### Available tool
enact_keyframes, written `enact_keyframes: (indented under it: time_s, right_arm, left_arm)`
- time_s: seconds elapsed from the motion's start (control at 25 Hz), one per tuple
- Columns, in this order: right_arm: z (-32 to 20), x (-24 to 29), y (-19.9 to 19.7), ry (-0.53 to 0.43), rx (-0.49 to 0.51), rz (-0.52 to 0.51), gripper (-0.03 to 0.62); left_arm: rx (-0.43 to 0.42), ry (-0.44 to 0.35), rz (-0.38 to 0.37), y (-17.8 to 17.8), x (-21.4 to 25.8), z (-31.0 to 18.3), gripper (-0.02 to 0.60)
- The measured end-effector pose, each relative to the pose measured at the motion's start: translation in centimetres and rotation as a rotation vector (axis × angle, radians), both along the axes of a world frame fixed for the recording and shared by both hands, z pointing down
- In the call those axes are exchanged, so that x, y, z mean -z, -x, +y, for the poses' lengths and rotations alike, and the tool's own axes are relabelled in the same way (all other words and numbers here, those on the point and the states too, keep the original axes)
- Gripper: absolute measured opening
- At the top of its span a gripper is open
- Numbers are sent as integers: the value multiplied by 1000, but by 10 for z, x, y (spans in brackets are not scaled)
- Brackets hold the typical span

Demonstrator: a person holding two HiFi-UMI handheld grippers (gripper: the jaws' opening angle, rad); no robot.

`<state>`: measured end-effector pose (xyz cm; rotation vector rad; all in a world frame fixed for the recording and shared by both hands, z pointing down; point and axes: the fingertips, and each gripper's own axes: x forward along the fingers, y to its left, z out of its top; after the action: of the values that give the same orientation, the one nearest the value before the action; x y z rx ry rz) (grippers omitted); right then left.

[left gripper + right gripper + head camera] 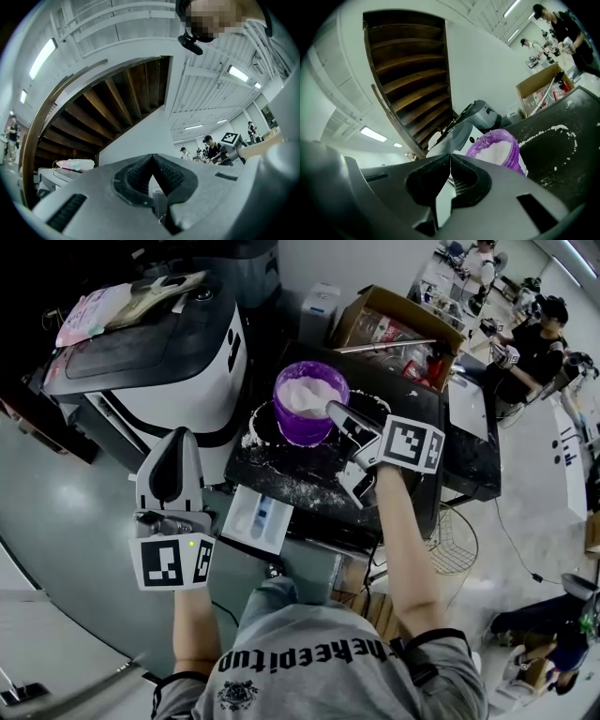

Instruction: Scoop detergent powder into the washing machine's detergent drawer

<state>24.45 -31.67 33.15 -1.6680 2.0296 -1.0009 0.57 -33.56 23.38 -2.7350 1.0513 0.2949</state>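
Observation:
A purple tub full of white detergent powder stands on a black table, and is also seen in the right gripper view as the tub. My right gripper rests its tip at the tub's right rim; its jaws are shut with nothing seen between them. The white detergent drawer is pulled out below the washing machine. Left of the drawer, my left gripper points up in front of the machine. Its jaws are shut and empty.
Spilled powder lies in a ring round the tub on the table. An open cardboard box stands behind it. A pink packet lies on the machine's lid. People work at benches at the far right. A wire fan guard sits by the table.

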Motion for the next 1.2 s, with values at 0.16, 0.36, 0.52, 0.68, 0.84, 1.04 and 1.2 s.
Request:
enact_keyframes:
  time_s: [0.16,0.36,0.52,0.68,0.84,1.04,1.2]
  right_arm:
    - [12,3,8,-15,8,-36,3]
    - [25,3,27,-47,51,-63,3]
    - [38,-5,39,-40,70,-87,3]
    - [52,-17,51,-16,82,-91,3]
    - [65,-30,62,-15,92,-129,3]
    - [77,-53,76,3,116,-179,3]
    - [85,-73,88,29,130,-196,3]
  left_arm:
    - [1,-8,-14,-1,0,14,3]
    - [21,-11,-23,7,-2,32,3]
    - [31,-20,-31,12,-2,48,3]
    - [43,-26,-37,19,0,65,3]
    - [58,-25,-40,27,-3,80,3]
    - [78,-16,-53,36,-10,95,3]
    - [95,-7,-60,42,-16,104,3]
